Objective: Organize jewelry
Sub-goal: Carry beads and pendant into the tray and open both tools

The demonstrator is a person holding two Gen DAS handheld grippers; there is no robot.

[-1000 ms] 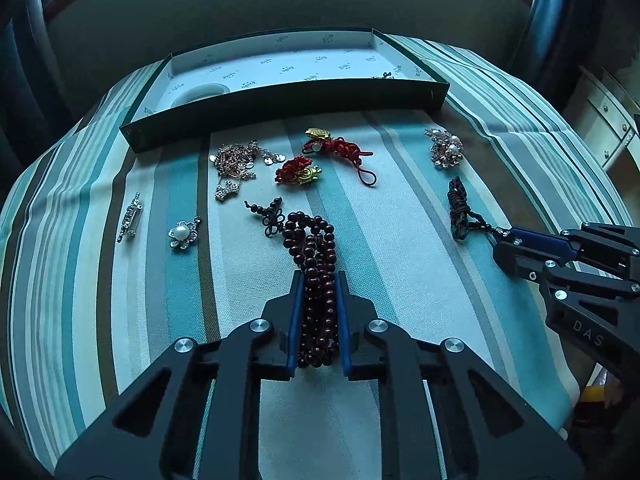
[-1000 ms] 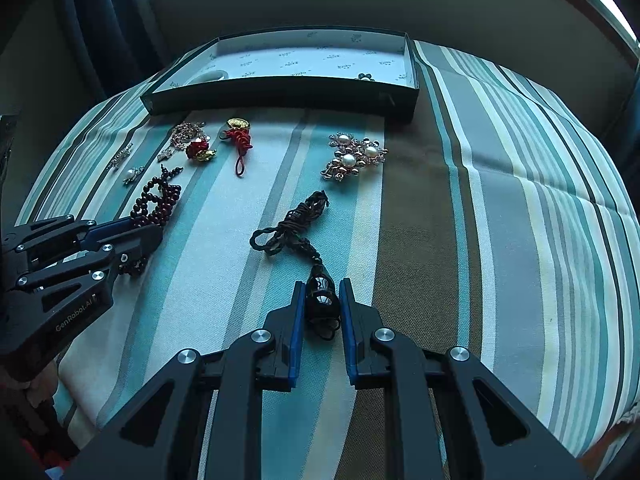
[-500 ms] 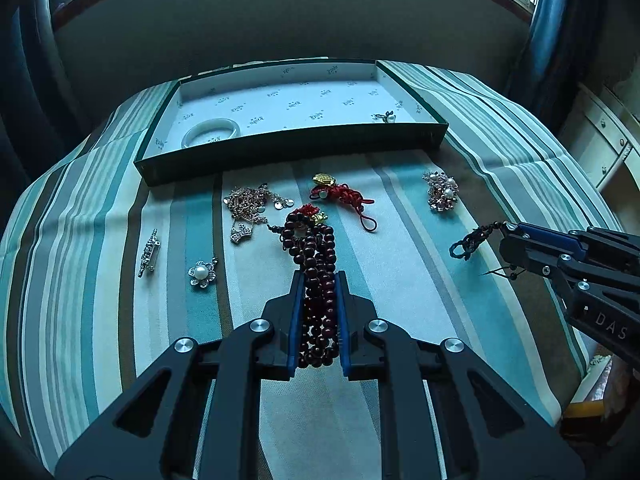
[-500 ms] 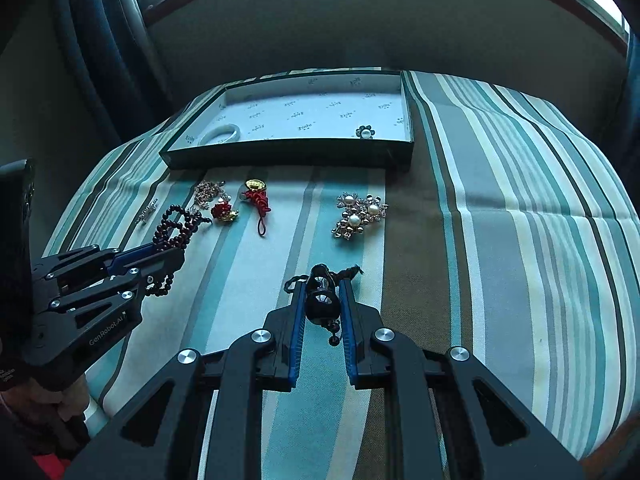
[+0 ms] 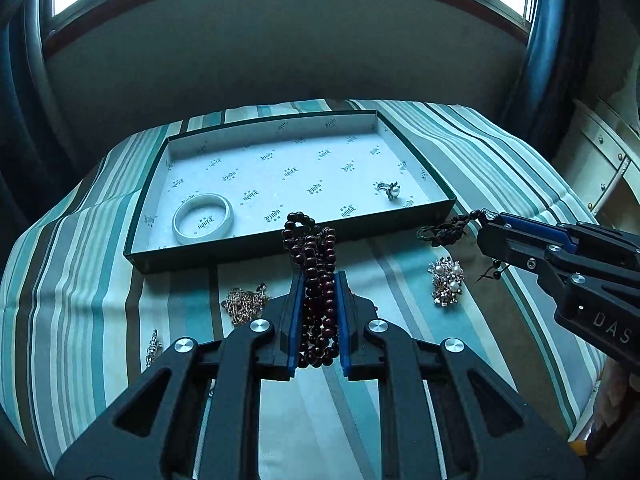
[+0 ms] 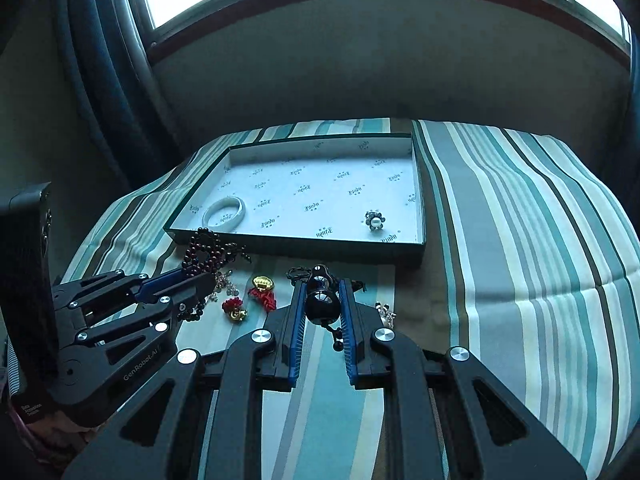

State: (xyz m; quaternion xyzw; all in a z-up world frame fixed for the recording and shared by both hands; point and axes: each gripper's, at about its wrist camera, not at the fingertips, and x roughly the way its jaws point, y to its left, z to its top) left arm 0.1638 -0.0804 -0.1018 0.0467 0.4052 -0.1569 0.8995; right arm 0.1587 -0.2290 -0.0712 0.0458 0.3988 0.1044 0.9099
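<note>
My left gripper (image 5: 318, 280) is shut on a dark red bead bracelet (image 5: 314, 256), held in the air in front of the green jewelry box (image 5: 280, 242). It also shows in the right wrist view (image 6: 180, 280) with the beads (image 6: 206, 250) at its tip. My right gripper (image 6: 322, 290) is shut on a black cord pendant (image 6: 322, 304); in the left wrist view (image 5: 486, 226) its black cord (image 5: 446, 232) hangs near the box's right front corner. The box holds a white bangle (image 5: 203, 218) and a pearl ring (image 5: 390, 190).
On the striped cloth (image 5: 80, 300) lie a pearl brooch (image 5: 446, 280), a gold chain pile (image 5: 242, 300), a small silver piece (image 5: 152, 348), and two red-and-gold knot charms (image 6: 264, 292) (image 6: 234, 308). A cabinet (image 5: 600, 160) stands at the right. A wall lies behind the box.
Both grippers have risen off the cloth and moved toward the box, carrying the bead bracelet and the black cord pendant with them.
</note>
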